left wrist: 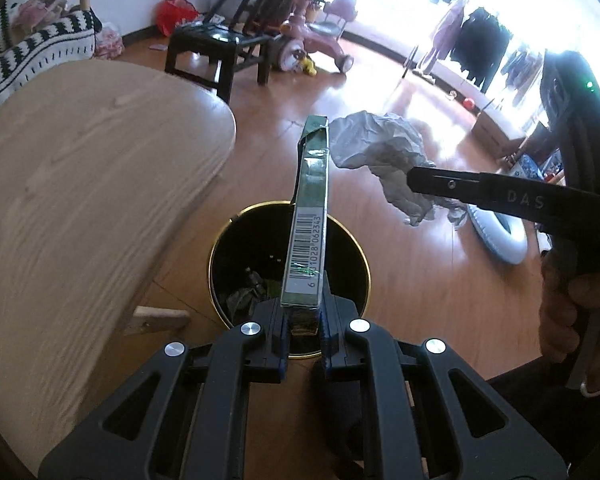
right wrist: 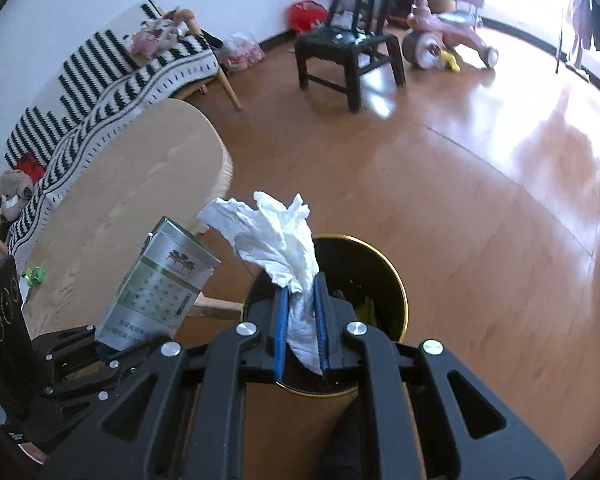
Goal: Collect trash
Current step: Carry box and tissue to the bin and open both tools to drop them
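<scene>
My left gripper (left wrist: 303, 312) is shut on a flat green and silver carton (left wrist: 308, 224) with a barcode on its edge, held over the black bin (left wrist: 220, 248) with a gold rim. The carton also shows in the right wrist view (right wrist: 160, 284), with my left gripper (right wrist: 100, 344) below it. My right gripper (right wrist: 302, 304) is shut on a crumpled white tissue (right wrist: 276, 240), above the bin (right wrist: 392, 280). In the left wrist view the tissue (left wrist: 380, 152) hangs from my right gripper (left wrist: 416, 182), to the right of the carton. Some trash lies in the bin.
A light wooden table (left wrist: 80, 184) stands left of the bin, with a small green scrap (right wrist: 34, 275) on it. A striped sofa (right wrist: 100, 92), a black chair (right wrist: 348, 48), a pink tricycle (right wrist: 444, 36) and a white ring (left wrist: 500, 236) stand on the wooden floor.
</scene>
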The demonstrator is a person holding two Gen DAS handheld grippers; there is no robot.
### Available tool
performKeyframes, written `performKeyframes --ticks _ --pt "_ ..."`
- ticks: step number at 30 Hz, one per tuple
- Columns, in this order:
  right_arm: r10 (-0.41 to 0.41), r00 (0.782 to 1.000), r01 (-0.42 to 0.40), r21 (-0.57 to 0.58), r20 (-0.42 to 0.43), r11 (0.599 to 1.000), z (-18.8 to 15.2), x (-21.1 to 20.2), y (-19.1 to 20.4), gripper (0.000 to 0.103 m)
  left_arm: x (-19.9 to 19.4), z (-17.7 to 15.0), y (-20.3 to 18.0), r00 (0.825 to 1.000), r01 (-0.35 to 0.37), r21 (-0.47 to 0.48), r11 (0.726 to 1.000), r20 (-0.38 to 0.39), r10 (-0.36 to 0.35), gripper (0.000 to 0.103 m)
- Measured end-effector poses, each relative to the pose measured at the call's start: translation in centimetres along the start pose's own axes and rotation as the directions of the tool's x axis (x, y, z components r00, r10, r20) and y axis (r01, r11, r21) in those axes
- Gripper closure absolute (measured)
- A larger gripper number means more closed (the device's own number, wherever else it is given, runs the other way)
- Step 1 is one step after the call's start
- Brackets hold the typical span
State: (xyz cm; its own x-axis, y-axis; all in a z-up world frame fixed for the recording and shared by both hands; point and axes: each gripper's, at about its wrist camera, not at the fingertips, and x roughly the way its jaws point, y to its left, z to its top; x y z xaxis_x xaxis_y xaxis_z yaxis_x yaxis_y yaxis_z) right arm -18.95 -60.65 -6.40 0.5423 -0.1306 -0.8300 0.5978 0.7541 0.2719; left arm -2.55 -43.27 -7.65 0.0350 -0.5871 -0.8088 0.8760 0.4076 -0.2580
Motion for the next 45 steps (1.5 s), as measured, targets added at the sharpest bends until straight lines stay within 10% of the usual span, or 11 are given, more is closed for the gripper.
performKeyframes --ticks 26,31,34,45 --pt "-0.028 0.999 0.028 0.002 -0.044 1.000 0.8 1.3 0.6 0.090 4.3 0.6 0.1 0.997 0.008 -0.026 1.000 -0.074 -0.010 0.091" --pt "-0.041 0.998 0.041 0.000 -0.055 0.999 0.9 1.7 0.7 0.083 4.7 0.5 0.0 0.997 -0.006 -0.027 1.000 -0.080 0.003 0.054" --pt "-0.053 0.998 0.052 -0.002 -0.036 0.999 1.0 1.5 0.8 0.043 4.5 0.7 -0.2 0.998 -0.012 -0.022 1.000 -0.065 0.010 0.046" --pt "-0.050 0.999 0.050 -0.009 0.002 0.999 1.4 0.8 1.7 0.034 2.7 0.7 -0.2 0.999 -0.028 -0.016 0.999 -0.034 0.027 0.023"
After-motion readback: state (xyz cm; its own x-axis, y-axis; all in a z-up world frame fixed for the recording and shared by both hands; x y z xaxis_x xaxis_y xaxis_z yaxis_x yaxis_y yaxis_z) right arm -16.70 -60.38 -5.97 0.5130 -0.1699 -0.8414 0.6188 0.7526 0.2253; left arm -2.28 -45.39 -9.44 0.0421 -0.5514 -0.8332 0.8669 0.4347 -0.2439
